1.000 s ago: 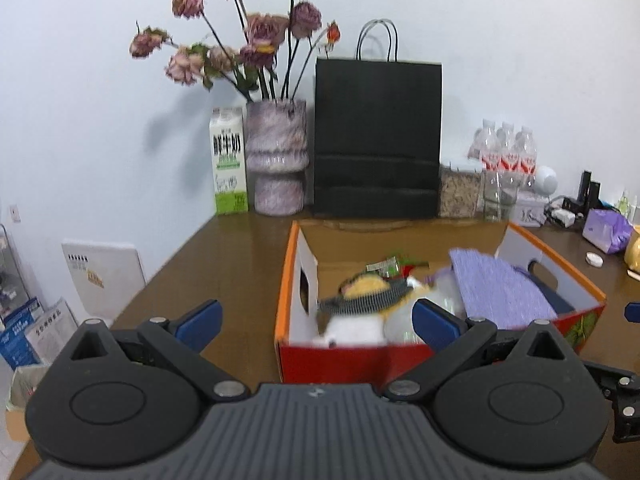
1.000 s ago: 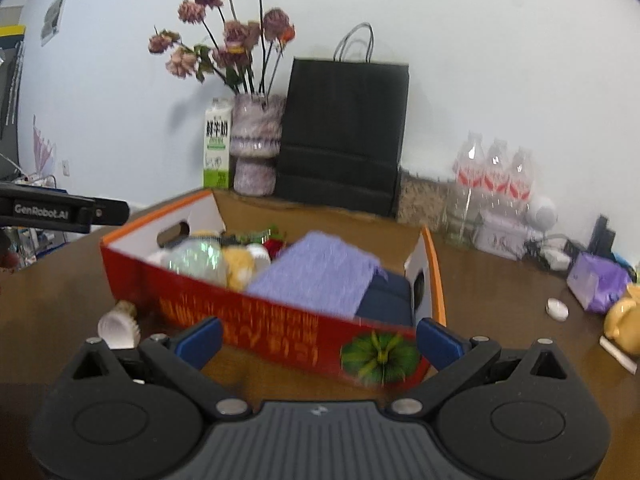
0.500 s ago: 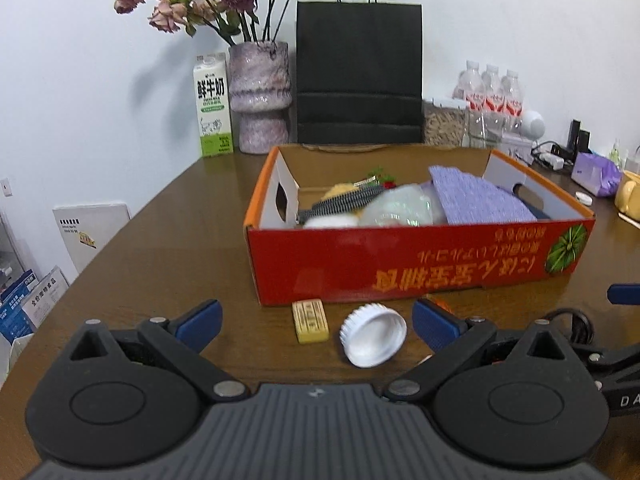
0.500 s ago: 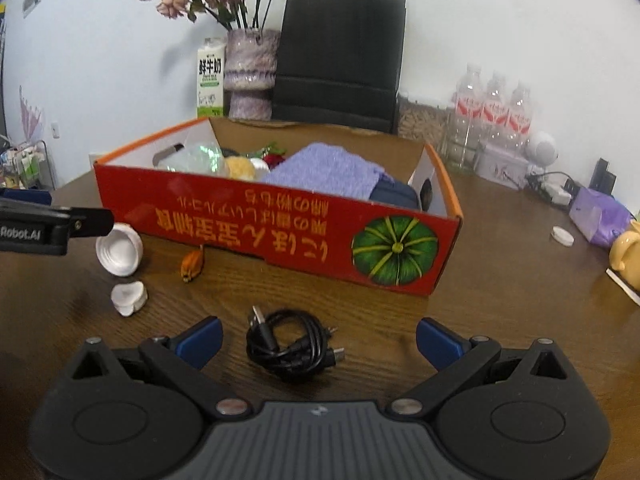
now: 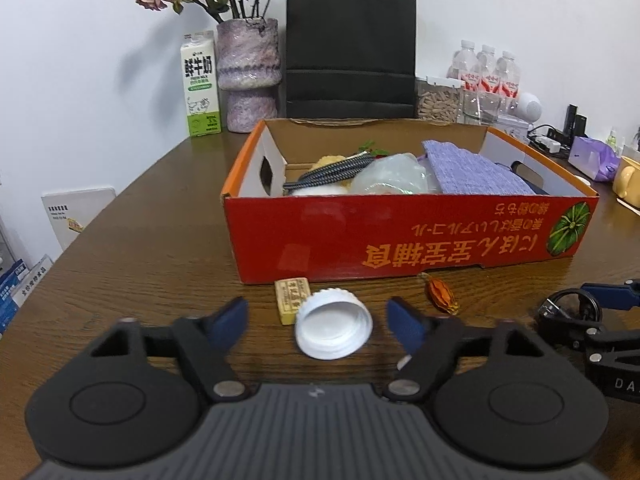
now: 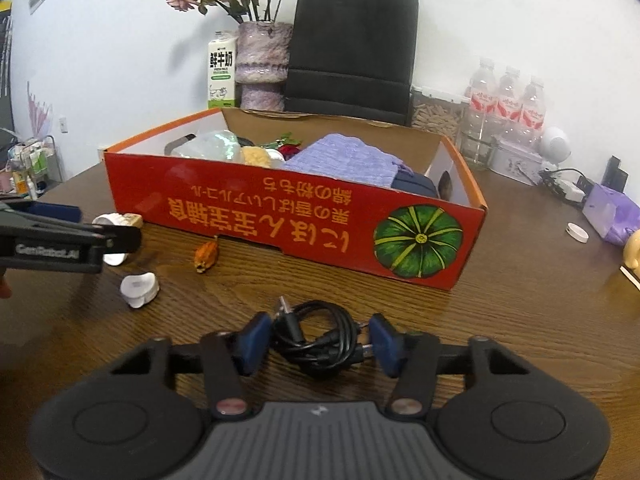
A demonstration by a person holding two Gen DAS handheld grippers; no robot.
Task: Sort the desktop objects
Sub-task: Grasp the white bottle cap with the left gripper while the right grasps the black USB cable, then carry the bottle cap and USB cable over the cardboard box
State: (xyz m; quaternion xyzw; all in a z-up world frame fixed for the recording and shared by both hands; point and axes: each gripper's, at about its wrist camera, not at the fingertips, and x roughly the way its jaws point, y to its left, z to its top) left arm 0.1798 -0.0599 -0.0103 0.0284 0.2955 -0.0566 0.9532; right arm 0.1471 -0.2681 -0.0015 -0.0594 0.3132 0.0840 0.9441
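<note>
A white bottle cap (image 5: 333,330) lies on the wooden table (image 5: 152,248) between the fingers of my left gripper (image 5: 317,322). Its jaws are closing, with gaps still showing on both sides of the cap. A coiled black cable (image 6: 320,336) lies between the fingers of my right gripper (image 6: 319,342). Those jaws are closing too, and the pads stand right at the coil's sides without squeezing it. Behind both stands the red cardboard box (image 5: 400,236), holding a purple cloth (image 5: 472,170) and other items.
In front of the box lie a small tan block (image 5: 292,300), an orange dried pod (image 5: 442,298) and a white heart-shaped piece (image 6: 139,288). A milk carton (image 5: 200,84), flower vase (image 5: 248,76), black paper bag (image 5: 350,44) and water bottles (image 5: 486,72) line the back wall.
Both grippers have sunk and tipped down toward the table in front of the box. Their jaws have narrowed, the left around the white cap and the right around the cable.
</note>
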